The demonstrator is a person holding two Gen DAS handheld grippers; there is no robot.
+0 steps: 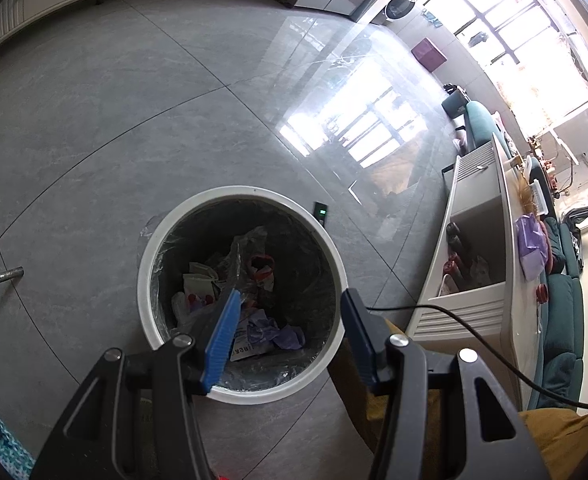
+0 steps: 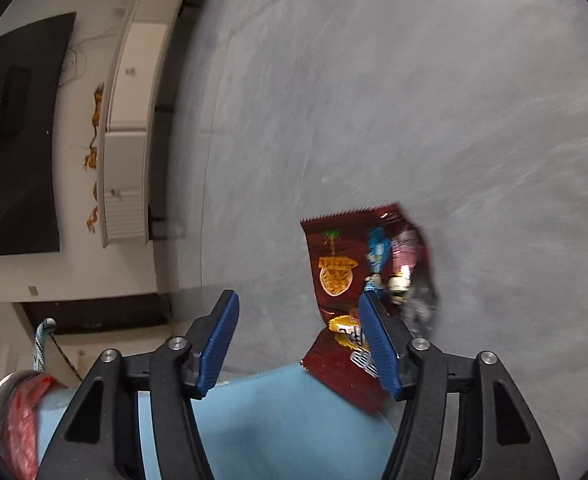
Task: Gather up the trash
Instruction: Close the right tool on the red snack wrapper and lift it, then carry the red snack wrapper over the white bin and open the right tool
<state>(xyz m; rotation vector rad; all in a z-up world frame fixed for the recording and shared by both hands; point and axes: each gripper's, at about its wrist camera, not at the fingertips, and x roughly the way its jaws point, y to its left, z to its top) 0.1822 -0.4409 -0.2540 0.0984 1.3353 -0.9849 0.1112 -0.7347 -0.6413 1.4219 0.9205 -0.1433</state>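
Trash, crumpled paper and purple plastic scraps (image 1: 261, 330), fills the round white-rimmed bin (image 1: 149, 248) below the left gripper (image 1: 289, 300), jaws open, empty. Rightward, the dark red foil snack wrapper (image 2: 336, 276) lies beside the right gripper (image 2: 298, 304), jaws open, apparently awaiting pickup.

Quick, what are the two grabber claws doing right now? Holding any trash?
Left gripper: open, holding nothing, above the trash bin.
Right gripper: open, holding nothing; the red snack wrapper lies beside its finger.
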